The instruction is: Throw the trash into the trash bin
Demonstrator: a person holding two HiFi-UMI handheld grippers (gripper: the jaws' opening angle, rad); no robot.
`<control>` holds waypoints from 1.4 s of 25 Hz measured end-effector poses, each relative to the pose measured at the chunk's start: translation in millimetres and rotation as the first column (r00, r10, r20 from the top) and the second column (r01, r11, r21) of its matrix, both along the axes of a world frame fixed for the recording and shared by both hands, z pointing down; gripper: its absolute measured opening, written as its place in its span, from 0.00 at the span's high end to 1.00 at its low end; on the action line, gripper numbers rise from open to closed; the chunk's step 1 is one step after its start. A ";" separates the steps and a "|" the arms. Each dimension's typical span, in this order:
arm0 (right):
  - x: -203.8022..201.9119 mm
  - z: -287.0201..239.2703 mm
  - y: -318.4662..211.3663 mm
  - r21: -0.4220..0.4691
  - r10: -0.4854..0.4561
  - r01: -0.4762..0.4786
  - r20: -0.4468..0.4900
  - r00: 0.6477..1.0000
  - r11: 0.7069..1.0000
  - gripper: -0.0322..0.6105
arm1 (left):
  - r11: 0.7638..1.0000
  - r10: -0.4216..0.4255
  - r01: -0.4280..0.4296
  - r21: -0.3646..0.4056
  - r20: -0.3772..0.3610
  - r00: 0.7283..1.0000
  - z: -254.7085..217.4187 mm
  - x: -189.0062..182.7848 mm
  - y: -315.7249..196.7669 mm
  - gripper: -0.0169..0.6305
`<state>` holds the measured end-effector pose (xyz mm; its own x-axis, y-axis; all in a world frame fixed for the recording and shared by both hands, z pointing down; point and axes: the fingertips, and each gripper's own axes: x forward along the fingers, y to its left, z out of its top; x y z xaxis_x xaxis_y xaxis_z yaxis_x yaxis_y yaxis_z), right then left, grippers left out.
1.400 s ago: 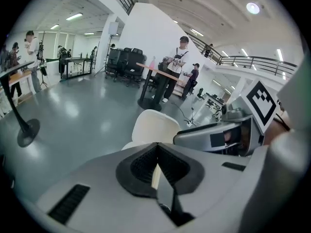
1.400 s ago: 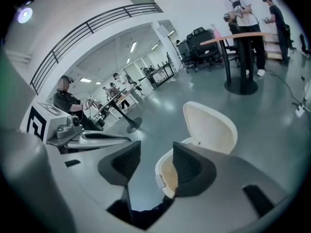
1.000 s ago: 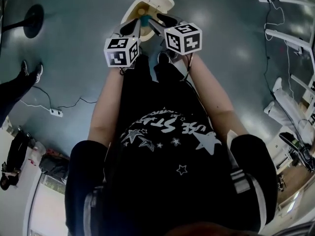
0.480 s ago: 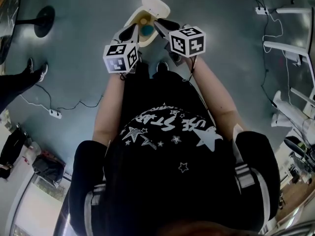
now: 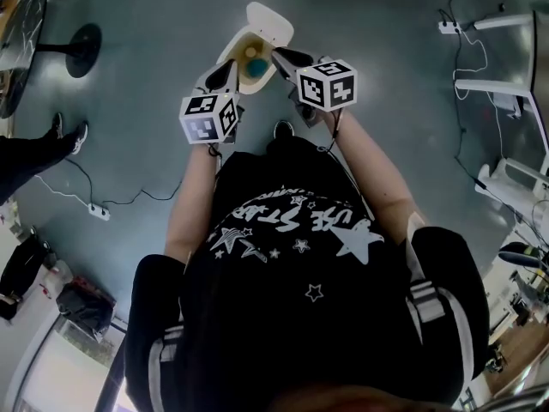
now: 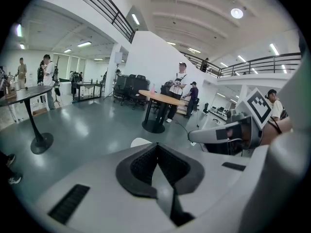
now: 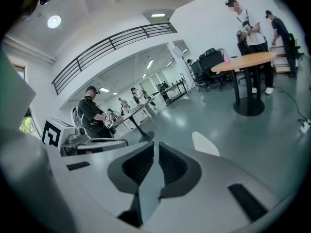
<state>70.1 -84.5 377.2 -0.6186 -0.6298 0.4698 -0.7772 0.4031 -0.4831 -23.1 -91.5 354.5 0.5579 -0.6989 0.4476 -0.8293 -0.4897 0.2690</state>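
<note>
Trash (image 5: 255, 65), a teal lump, lies inside the open white trash bin (image 5: 232, 50) on the floor in the head view, the left gripper (image 5: 227, 67) and right gripper (image 5: 283, 57) flanking its mouth. Left gripper view: jaws together, empty. Right gripper view: jaws closing to a thin slit, nothing between
</note>
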 end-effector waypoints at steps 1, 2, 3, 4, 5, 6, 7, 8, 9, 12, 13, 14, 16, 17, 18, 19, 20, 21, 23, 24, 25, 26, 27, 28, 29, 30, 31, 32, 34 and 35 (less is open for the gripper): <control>-1.5 -2.5 2.0 0.002 0.006 -0.006 -0.005 1.000 1.000 0.89 | 1.000 0.004 -0.004 0.003 -0.005 1.000 -2.6 -2.5 2.1 0.96; -3.3 -6.3 4.2 0.006 0.013 -0.013 -0.010 1.000 1.000 0.90 | 1.000 0.008 -0.008 0.006 -0.010 1.000 -5.2 -5.2 4.9 0.96; -5.4 -10.7 6.7 0.012 0.022 -0.021 -0.015 1.000 1.000 0.90 | 1.000 0.012 -0.012 0.008 -0.016 1.000 -7.7 -8.2 8.3 0.96; -7.9 -15.3 9.6 0.018 0.031 -0.030 -0.018 0.999 0.999 0.91 | 1.000 0.016 -0.016 0.010 -0.022 1.000 -10.0 -11.5 11.8 0.96; -10.8 -20.1 12.5 0.026 0.041 -0.040 -0.020 0.999 0.999 0.91 | 1.000 0.021 -0.021 0.013 -0.026 0.999 -12.2 -15.1 15.3 0.96; -14.2 -24.2 15.7 0.032 0.050 -0.049 -0.019 0.999 0.998 0.91 | 1.000 0.026 -0.025 0.016 -0.029 0.999 -14.3 -19.0 18.5 0.96; -18.2 -26.3 19.6 0.035 0.057 -0.057 -0.016 0.998 0.998 0.91 | 0.999 0.029 -0.029 0.019 -0.031 0.999 -16.0 -23.3 21.6 0.96; -22.6 -27.6 23.5 0.038 0.064 -0.063 -0.012 0.998 0.997 0.91 | 0.999 0.032 -0.031 0.021 -0.033 0.999 -17.2 -28.1 24.5 0.96; -27.2 -29.4 27.2 0.042 0.070 -0.069 -0.009 0.998 0.997 0.91 | 0.999 0.033 -0.032 0.021 -0.036 0.999 -17.9 -33.4 27.3 0.96; -39.7 -37.6 38.0 0.060 0.086 -0.086 -0.009 0.996 0.995 0.92 | 0.999 0.033 -0.032 0.022 -0.041 0.999 -19.2 -49.8 37.3 0.96; -42.9 -37.4 42.5 0.061 0.090 -0.089 -0.008 0.996 0.994 0.93 | 0.999 0.033 -0.032 0.022 -0.041 0.999 -19.3 -54.6 41.4 0.96; -45.4 -35.8 47.2 0.062 0.093 -0.092 -0.007 0.996 0.994 0.94 | 0.999 0.034 -0.033 0.023 -0.042 0.999 -19.2 -58.8 45.4 0.96; -48.7 -35.0 56.1 0.065 0.101 -0.101 -0.010 0.995 0.993 0.94 | 0.999 0.034 -0.033 0.024 -0.046 0.998 -19.5 -65.1 53.2 0.96; -50.3 -34.2 60.8 0.066 0.104 -0.103 -0.011 0.994 0.992 0.94 | 0.999 0.033 -0.032 0.025 -0.053 0.998 -20.4 -67.3 57.1 0.96; -52.1 -33.4 65.8 0.067 0.105 -0.104 -0.012 0.994 0.992 0.94 | 0.999 0.032 -0.030 0.026 -0.063 0.998 -22.0 -69.3 61.0 0.96; -54.2 -33.8 70.8 0.070 0.104 -0.103 -0.014 0.994 0.992 0.94 | 0.999 0.029 -0.027 0.027 -0.076 0.997 -24.2 -71.3 64.9 0.96; -56.6 -35.5 75.6 0.074 0.102 -0.100 -0.019 0.995 0.992 0.94 | 0.999 0.026 -0.023 0.028 -0.088 0.996 -26.4 -73.6 68.5 0.96; -59.0 -38.1 80.2 0.079 0.100 -0.098 -0.026 0.995 0.992 0.94 | 0.999 0.021 -0.018 0.029 -0.097 0.995 -28.4 -76.2 71.9 0.96; -63.3 -40.0 89.3 0.085 0.094 -0.091 -0.037 0.995 0.992 0.94 | 0.999 0.015 -0.011 0.035 -0.101 0.995 -31.1 -81.8 78.8 0.96; -65.3 -39.1 93.8 0.085 0.090 -0.087 -0.041 0.995 0.993 0.94 | 0.999 0.015 -0.011 0.039 -0.099 0.995 -32.2 -84.2 82.4 0.96; -66.9 -39.0 98.1 0.087 0.089 -0.085 -0.046 0.995 0.993 0.94 | 0.999 0.017 -0.013 0.042 -0.098 0.995 -33.4 -86.2 86.1 0.96; -67.9 -39.9 101.9 0.091 0.091 -0.086 -0.052 0.994 0.992 0.94 | 0.999 0.019 -0.015 0.045 -0.100 0.995 -34.6 -87.7 89.8 0.96; -68.5 -41.9 105.5 0.097 0.096 -0.090 -0.059 0.994 0.991 0.94 | 0.999 0.022 -0.017 0.048 -0.102 0.995 -35.8 -89.0 93.6 0.96; -68.7 -43.6 109.3 0.103 0.104 -0.097 -0.062 0.993 0.990 0.94 | 0.999 0.024 -0.019 0.051 -0.104 0.994 -36.9 -90.3 97.6 0.96; -68.6 -43.9 113.8 0.108 0.111 -0.104 -0.062 0.992 0.989 0.94 | 0.998 0.027 -0.021 0.055 -0.105 0.994 -38.1 -91.4 102.0 0.96; -68.3 -43.9 118.7 0.112 0.120 -0.113 -0.060 0.991 0.987 0.94 | 0.998 0.031 -0.025 0.062 -0.105 0.994 -39.9 -92.0 106.7 0.96; -67.6 -44.8 123.7 0.117 0.129 -0.122 -0.058 0.990 0.986 0.94 | 0.997 0.037 -0.029 0.070 -0.104 0.994 -42.3 -92.2 111.3 0.96; -66.7 -46.3 128.6 0.123 0.138 -0.130 -0.057 0.989 0.984 0.94 | 0.996 0.042 -0.034 0.081 -0.104 0.994 -45.3 -92.0 115.7 0.96; -65.0 -49.4 137.6 0.139 0.146 -0.137 -0.060 0.987 0.981 0.94 | 0.994 0.053 -0.042 0.104 -0.110 0.993 -52.3 -90.6 123.7 0.96; -64.5 -51.2 142.0 0.148 0.147 -0.136 -0.064 0.987 0.980 0.94 | 0.992 0.058 -0.045 0.115 -0.113 0.992 -56.1 -89.6 127.8 0.96</control>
<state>5.6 57.5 326.0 -0.4853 -0.7722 0.4102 -0.8628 0.3470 -0.3677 -112.7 36.2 298.5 0.6381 -0.7099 0.2981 -0.7685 -0.5635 0.3032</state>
